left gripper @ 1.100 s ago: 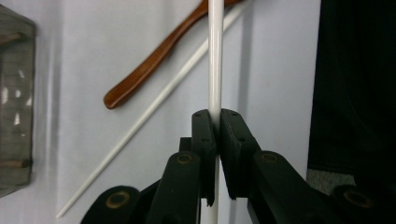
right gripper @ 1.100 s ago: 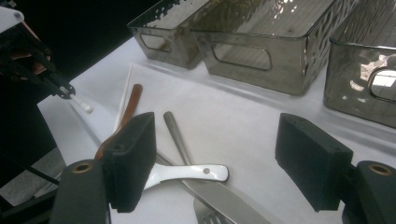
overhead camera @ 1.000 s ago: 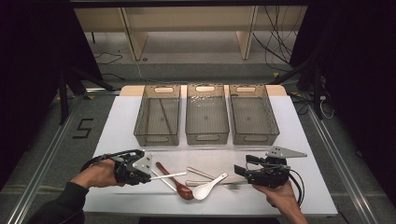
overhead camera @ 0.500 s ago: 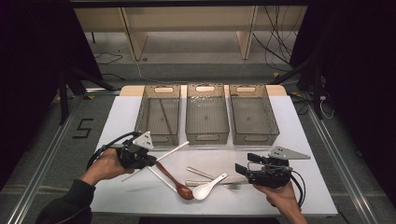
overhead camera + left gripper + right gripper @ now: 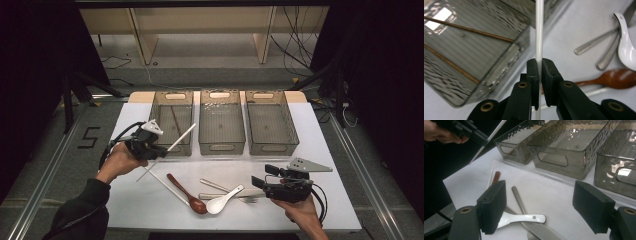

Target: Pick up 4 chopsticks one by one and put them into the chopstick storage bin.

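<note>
Keep left tool clamped on white chopstick; tip forward into bin ahead; right tool wide.

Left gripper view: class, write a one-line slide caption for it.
Left gripper shut on a white chopstick, beside the clear bin holding two brown chopsticks.

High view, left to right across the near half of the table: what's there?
left gripper shut on a white chopstick → wooden spoon → white ceramic spoon → right gripper, jaws open.
</note>
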Available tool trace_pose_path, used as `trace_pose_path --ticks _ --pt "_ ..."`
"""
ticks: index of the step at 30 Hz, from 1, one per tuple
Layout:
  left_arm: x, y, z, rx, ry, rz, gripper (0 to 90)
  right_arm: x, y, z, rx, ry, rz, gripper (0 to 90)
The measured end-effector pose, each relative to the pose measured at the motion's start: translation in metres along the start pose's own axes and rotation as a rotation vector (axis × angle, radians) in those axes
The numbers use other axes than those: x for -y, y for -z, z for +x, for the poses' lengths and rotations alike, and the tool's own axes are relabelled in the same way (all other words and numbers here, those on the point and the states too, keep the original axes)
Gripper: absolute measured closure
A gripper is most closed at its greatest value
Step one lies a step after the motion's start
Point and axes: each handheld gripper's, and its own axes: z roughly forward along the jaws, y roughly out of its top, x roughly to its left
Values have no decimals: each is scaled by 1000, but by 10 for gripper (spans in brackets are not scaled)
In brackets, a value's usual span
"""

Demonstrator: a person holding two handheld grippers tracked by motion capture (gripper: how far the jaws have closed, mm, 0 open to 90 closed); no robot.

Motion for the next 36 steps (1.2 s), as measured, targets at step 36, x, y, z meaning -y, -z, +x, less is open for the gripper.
trace_pose_path --ticks 36 --pt "-72 -4 69 -142 124 -126 842 4 0 1 -21 0 -2 279"
